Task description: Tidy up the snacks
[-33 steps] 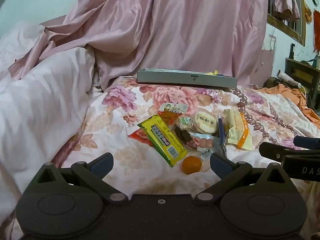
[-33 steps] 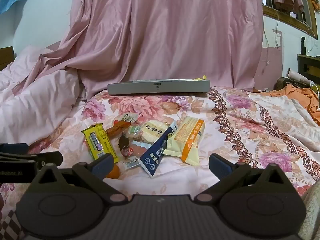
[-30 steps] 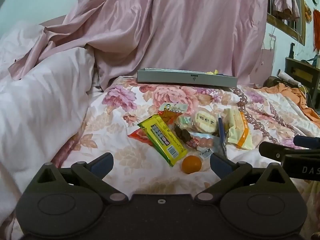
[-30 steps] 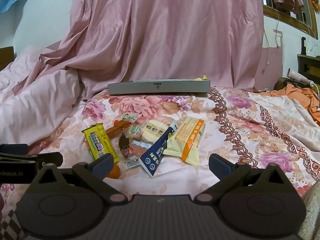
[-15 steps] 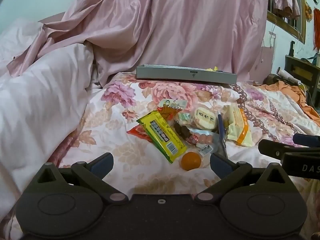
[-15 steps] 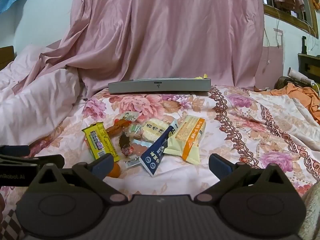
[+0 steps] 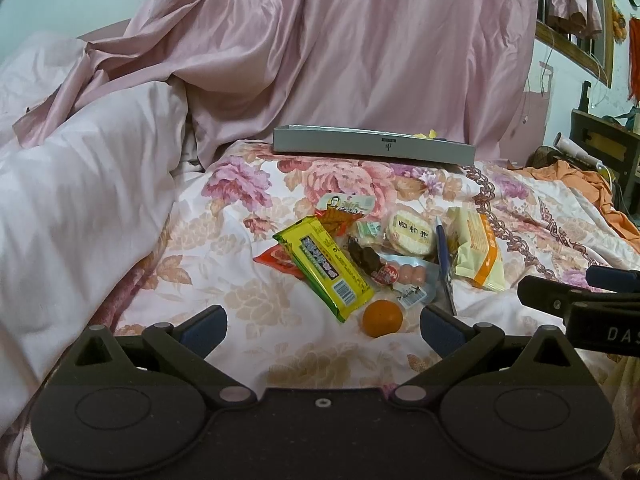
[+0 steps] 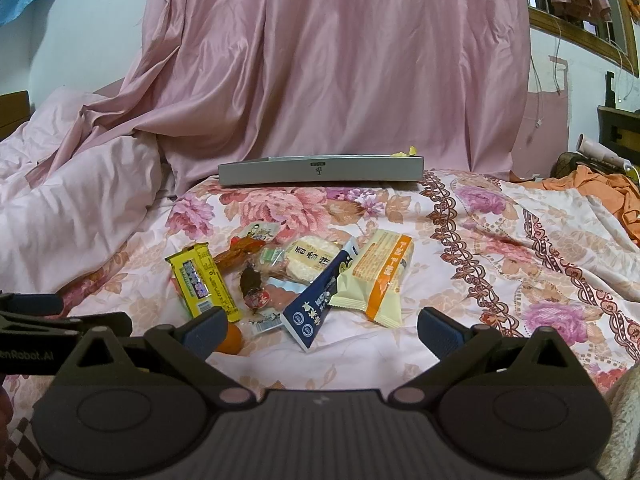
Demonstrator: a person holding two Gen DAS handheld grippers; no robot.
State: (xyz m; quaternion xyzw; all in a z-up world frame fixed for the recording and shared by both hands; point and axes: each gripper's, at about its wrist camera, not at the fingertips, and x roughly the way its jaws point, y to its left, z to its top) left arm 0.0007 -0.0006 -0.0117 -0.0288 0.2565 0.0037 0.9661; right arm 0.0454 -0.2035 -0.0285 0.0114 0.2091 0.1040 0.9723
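A heap of snacks lies on a floral bedspread (image 7: 256, 304): a yellow packet (image 7: 324, 266) (image 8: 202, 282), a small orange (image 7: 382, 318), a round rice cracker pack (image 7: 412, 234) (image 8: 310, 262), a navy stick pack (image 8: 318, 302), a cream-and-orange wrapper (image 7: 476, 252) (image 8: 382, 276) and a sausage pack (image 7: 400, 276). A long grey tray (image 7: 372, 150) (image 8: 320, 170) sits behind them. My left gripper (image 7: 322, 326) is open, just short of the orange. My right gripper (image 8: 320, 326) is open near the navy pack. Both hold nothing.
A pink curtain (image 8: 340, 60) hangs behind the tray. A white-pink duvet (image 7: 80, 200) is bunched at the left. Orange cloth (image 8: 608, 188) and dark furniture (image 7: 604, 148) are at the right. Each gripper's body shows at the edge of the other's view.
Both grippers have crept slightly forward and lower toward the snack heap. Their jaws stay open and no snack has moved.
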